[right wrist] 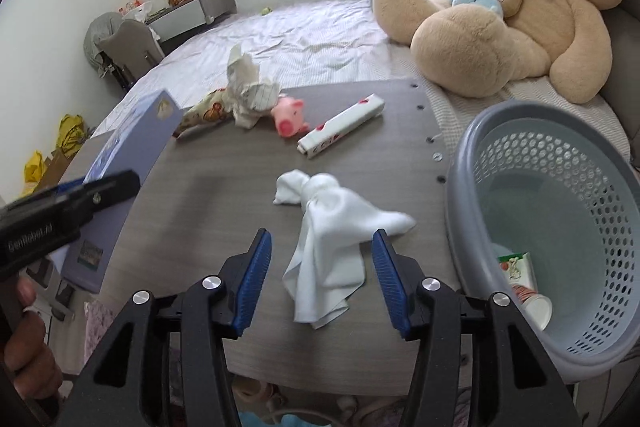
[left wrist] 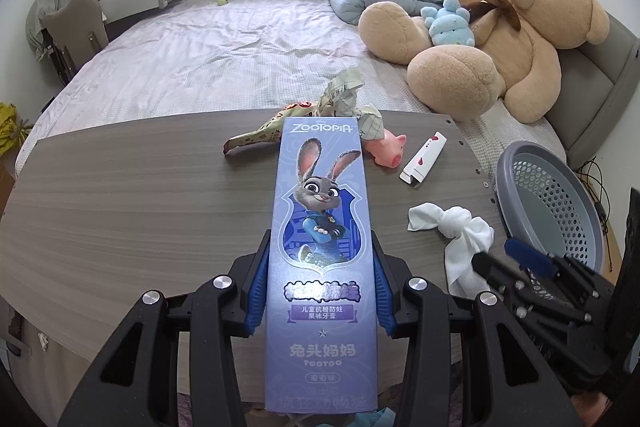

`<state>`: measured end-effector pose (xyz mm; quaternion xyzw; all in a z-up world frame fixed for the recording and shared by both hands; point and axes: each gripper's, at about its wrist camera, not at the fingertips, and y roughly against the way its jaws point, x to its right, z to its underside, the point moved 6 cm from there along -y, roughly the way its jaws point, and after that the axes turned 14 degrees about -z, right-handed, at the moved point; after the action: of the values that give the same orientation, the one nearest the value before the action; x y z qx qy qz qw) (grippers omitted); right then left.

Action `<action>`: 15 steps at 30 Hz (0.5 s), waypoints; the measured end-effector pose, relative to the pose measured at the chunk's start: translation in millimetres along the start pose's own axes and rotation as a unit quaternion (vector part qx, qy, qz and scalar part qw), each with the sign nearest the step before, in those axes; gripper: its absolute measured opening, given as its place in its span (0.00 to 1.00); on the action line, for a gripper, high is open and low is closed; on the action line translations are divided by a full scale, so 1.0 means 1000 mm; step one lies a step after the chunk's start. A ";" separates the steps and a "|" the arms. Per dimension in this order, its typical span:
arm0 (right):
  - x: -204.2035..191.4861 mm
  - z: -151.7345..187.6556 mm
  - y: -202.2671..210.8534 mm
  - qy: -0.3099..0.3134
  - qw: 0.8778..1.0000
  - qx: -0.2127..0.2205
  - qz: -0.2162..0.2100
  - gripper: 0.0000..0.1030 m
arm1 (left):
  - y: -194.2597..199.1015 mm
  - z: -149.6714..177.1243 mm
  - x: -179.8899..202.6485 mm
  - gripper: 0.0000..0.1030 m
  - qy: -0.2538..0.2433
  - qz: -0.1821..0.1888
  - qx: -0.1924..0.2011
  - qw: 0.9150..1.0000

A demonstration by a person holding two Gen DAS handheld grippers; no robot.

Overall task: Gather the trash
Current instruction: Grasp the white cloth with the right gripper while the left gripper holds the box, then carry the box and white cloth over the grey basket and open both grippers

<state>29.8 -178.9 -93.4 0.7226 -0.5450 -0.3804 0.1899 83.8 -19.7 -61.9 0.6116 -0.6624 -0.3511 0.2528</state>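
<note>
My left gripper (left wrist: pixel 320 247) is shut on a long purple Zootopia toothpaste box (left wrist: pixel 322 227) and holds it above the grey wooden table (left wrist: pixel 140 195); the box also shows in the right wrist view (right wrist: pixel 128 147). My right gripper (right wrist: pixel 322 247) is open, its fingers either side of a knotted white cloth (right wrist: pixel 332 219) lying on the table. A grey perforated basket (right wrist: pixel 560 195) stands at the table's right edge with a tube and a cup inside. A white narrow box (right wrist: pixel 340 127), crumpled paper (right wrist: pixel 248 83) and a patterned wrapper (right wrist: pixel 204 111) lie farther back.
A pink pig toy (right wrist: pixel 290 115) lies beside the crumpled paper. A bed (right wrist: pixel 300 43) sits behind the table, with a large teddy bear (right wrist: pixel 520 11) and a blue quilt on its right side. A desk and chair stand at far left.
</note>
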 end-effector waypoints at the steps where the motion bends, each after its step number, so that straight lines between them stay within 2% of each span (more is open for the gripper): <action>1: 0.002 -0.003 -0.002 -0.001 1.000 0.001 0.006 0.49 | -0.001 0.000 0.000 0.41 0.000 0.002 -0.001 1.000; 12: 0.015 -0.011 -0.043 0.004 0.999 -0.028 0.037 0.49 | -0.002 0.003 -0.006 0.41 0.002 0.000 0.000 1.000; 15: 0.014 -0.011 -0.047 0.009 0.999 -0.028 0.039 0.42 | -0.002 0.004 -0.006 0.41 0.003 0.000 -0.001 1.000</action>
<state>69.5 -177.7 -123.4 0.6983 -0.5605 -0.3813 0.2297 82.8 -12.9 -65.7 0.6121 -0.6616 -0.3499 0.2552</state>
